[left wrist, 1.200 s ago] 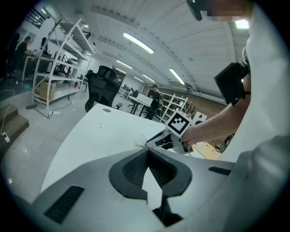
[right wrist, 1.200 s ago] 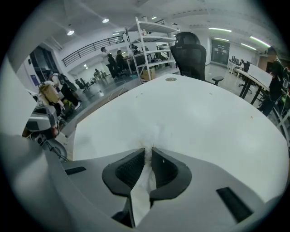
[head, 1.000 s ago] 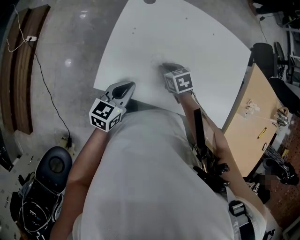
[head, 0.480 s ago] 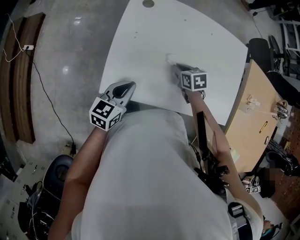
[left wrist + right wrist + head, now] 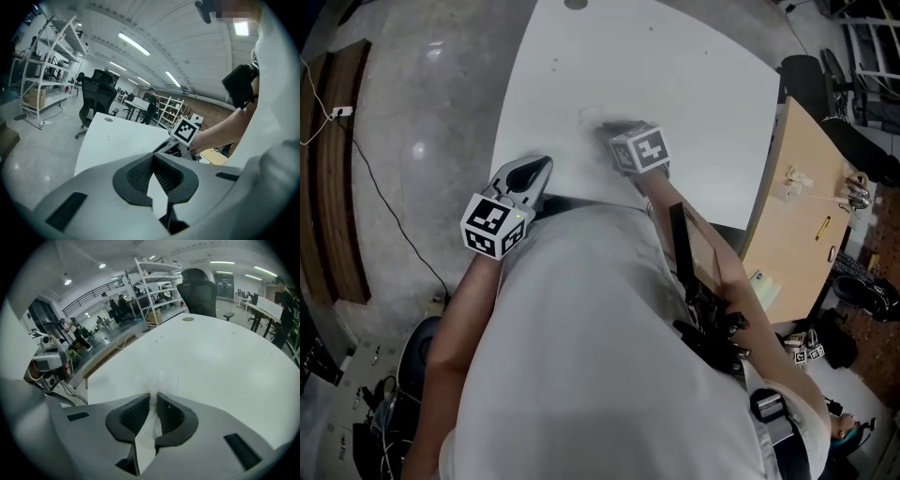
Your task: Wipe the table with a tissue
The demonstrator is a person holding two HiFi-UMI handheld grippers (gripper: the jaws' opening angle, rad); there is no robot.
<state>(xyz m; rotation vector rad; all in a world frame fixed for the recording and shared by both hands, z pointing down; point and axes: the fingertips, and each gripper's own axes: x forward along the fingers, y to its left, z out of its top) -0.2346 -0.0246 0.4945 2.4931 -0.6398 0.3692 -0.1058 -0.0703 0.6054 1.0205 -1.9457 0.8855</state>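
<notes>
While the right tool (image 5: 609, 133) pinches the tissue (image 5: 161, 379) against the desk (image 5: 703, 84), dragging could tear or free it from that narrow grip; the left tool (image 5: 534, 169) sits closed, empty.

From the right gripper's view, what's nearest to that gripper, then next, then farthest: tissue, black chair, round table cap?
1. tissue, pinched in the right gripper.
2. round cap, at the far end of the table.
3. black chair, beyond the table.

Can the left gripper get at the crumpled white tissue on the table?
Probably yes: only bare white table lies between left gripper and tissue, though the right gripper is pinching it.
</notes>
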